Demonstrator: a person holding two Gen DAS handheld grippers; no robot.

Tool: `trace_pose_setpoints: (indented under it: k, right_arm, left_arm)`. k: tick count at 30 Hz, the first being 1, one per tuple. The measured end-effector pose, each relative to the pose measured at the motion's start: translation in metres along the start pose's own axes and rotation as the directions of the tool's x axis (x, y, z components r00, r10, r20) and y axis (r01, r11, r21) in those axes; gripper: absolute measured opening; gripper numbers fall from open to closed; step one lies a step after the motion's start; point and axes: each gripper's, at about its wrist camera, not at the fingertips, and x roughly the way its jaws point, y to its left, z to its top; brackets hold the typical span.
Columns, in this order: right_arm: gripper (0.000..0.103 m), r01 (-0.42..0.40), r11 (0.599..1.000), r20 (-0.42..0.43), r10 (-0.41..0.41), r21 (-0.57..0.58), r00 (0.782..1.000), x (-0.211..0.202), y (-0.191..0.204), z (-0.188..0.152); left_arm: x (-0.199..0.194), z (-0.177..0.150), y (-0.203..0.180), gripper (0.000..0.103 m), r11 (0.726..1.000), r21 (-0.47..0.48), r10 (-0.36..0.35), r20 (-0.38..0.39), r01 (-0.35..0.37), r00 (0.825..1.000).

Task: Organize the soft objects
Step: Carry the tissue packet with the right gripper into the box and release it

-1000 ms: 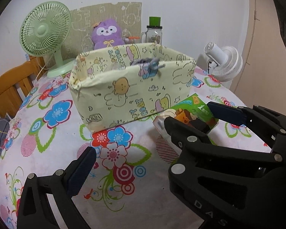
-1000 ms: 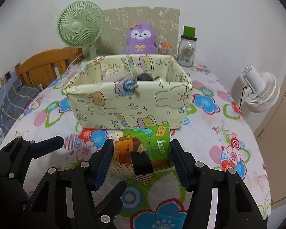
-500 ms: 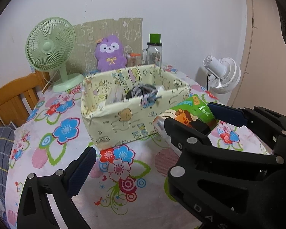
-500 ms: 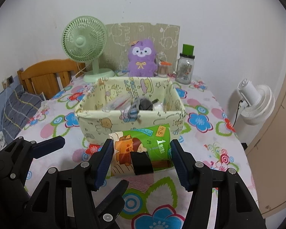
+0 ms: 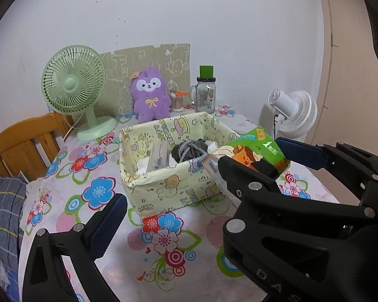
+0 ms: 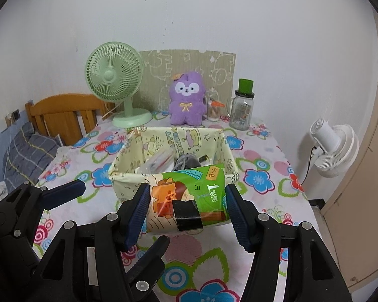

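Right wrist view: right gripper (image 6: 186, 209) clamps soft green packet (image 6: 189, 196) short of basket (image 6: 128, 176); squashy pack may slip; left gripper (image 5: 163, 226) gapes empty.

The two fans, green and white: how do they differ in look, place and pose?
The green fan stands upright on a round base on the table, its grille facing the cameras. The white fan sits off the table's edge, lower, seen from behind and tilted, with a black cord. Both are small, and each has a round grille.
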Motion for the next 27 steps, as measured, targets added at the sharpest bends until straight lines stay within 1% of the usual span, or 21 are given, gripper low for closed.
trace_pose_setpoints:
  k: [7, 12, 27]
  right_arm:
    - [0.063, 0.009, 1.0, 0.03, -0.009, 0.004, 0.999, -0.003, -0.001, 0.011]
    - [0.063, 0.006, 1.0, 0.035, -0.006, 0.009, 0.999, 0.0, 0.0, 0.015]
    - [0.063, -0.001, 1.0, 0.043, 0.001, 0.001, 0.999, 0.028, 0.006, 0.037]
  left_arm:
    - [-0.004, 0.011, 0.001, 0.102, 1.0, 0.002, 0.008, 0.031, -0.008, 0.999]
    - [-0.003, 0.014, 0.004, 0.102, 1.0, 0.007, 0.016, 0.039, -0.017, 0.999]
    - [0.018, 0.032, 0.023, 0.102, 0.999, -0.006, 0.044, 0.049, -0.044, 0.998]
